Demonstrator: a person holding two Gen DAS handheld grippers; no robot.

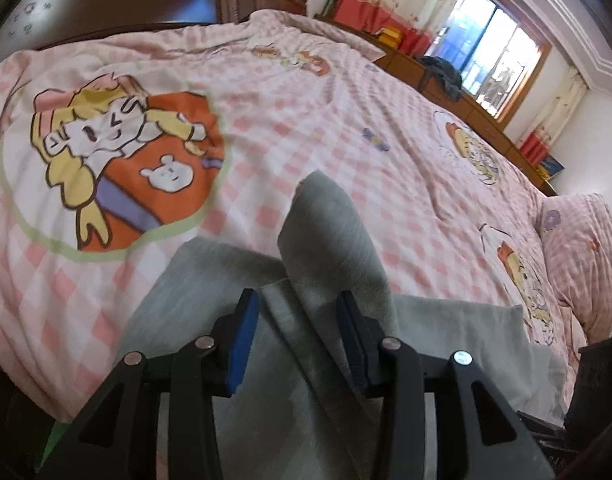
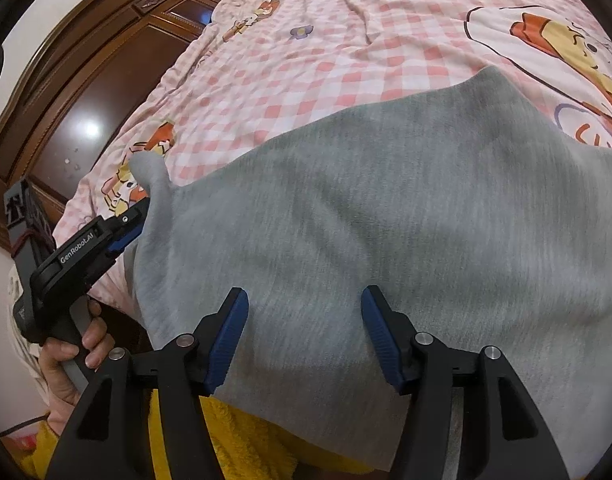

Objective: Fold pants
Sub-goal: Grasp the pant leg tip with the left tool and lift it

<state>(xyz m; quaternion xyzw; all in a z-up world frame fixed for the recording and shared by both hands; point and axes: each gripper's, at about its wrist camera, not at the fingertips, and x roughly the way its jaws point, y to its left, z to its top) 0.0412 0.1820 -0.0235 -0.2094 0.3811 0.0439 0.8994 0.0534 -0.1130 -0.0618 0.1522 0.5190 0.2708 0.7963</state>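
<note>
Grey pants [image 2: 386, 216] lie spread on a pink checked bed cover with cartoon prints [image 2: 306, 60]. My right gripper [image 2: 303, 312] is open, its blue pads above the near edge of the grey cloth, holding nothing. My left gripper [image 1: 297, 312] has its jaws apart around a raised fold of the grey pants [image 1: 330, 240], which stands up between the pads. In the right wrist view the left gripper [image 2: 139, 216] sits at the left edge of the pants, where a corner of cloth sticks up. Whether its pads press the cloth is unclear.
The bed cover [image 1: 306, 120] fills most of both views. A dark wooden wardrobe [image 2: 85, 80] stands beyond the bed. A wooden desk [image 1: 466, 96] runs under a window. A pillow [image 1: 582, 248] lies at right. A yellow fuzzy garment [image 2: 233, 440] is below the right gripper.
</note>
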